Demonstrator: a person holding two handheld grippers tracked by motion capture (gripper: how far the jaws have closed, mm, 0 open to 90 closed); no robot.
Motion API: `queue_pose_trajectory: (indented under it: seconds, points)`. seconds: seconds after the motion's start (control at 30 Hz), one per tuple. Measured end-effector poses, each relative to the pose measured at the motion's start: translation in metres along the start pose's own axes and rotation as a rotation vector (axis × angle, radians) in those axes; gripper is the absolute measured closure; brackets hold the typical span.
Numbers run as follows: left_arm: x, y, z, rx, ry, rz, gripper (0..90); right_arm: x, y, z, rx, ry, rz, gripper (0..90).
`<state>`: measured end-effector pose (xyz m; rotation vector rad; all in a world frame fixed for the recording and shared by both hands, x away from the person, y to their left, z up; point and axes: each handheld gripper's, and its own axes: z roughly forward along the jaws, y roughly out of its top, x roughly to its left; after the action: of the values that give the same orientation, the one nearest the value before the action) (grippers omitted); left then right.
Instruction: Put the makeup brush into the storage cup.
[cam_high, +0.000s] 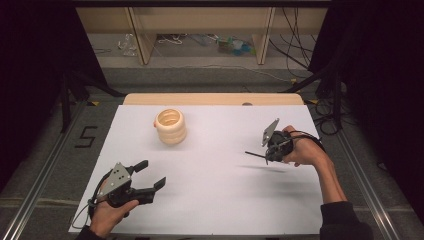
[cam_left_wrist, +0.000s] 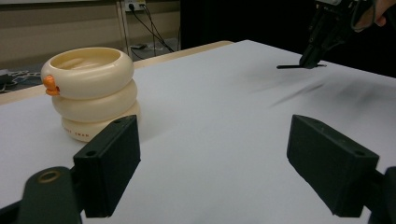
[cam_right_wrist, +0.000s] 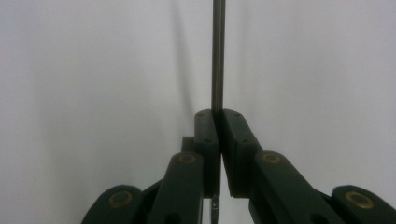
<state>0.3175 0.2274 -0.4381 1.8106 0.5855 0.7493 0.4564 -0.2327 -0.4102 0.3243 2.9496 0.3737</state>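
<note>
Rod pinched in right gripper, ring holder standing untouched

Rod (cam_right_wrist: 217, 56) is the thin, dark metal thing clamped between the right gripper (cam_right_wrist: 218, 114)'s two black jaws, which are pressed together on it. The right gripper view shows that grip plainly: the rod runs straight up from the closed jaws, with a short end poking out below them, and only white table cover behind. From the high view the same rod (cam_high: 254, 154) is a thin sliver pointing from the right gripper (cam_high: 266, 156) toward the cream ring holder (cam_high: 170, 126), held off the white table cover (cam_high: 215, 190), with a faint shadow beneath it.

The high view places the ring holder, a stack of three cream rings with a hollow middle, toward the far edge of the cover, well apart from both grippers. The left gripper view adds what the high view blurs: a small orange duck-like figure (cam_left_wrist: 50, 86) on the holder's top ring and faint lettering on the bottom ring.

The left gripper (cam_high: 150, 175) sits nearer the person than the holder, to its left, jaws spread wide with nothing between them. Its own view shows the holder (cam_left_wrist: 93, 91) beyond its left jaw and the right gripper (cam_left_wrist: 312, 58) with the rod far off.
</note>
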Motion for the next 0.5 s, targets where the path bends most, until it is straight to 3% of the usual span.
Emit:
queue_pose_trajectory:
  seconds: [0.07,0.2,0.37,0.5]
  points:
    - [0.000,0.000,0.000,-0.002,0.000,-0.001,17.3,0.007,0.010,-0.005,-0.018,-0.007,-0.046,85.6]
    - [-0.001,-0.001,0.002,-0.008,-0.009,0.002,17.3,0.015,0.020,-0.010,-0.015,-0.021,-0.090,85.5]
    - [-0.002,0.000,0.002,0.005,-0.005,0.002,17.3,0.032,0.039,-0.012,-0.018,-0.007,-0.168,85.5]
    - [-0.002,0.000,0.002,0.012,-0.006,0.002,17.5,0.038,0.046,-0.010,-0.019,0.012,-0.195,85.5]
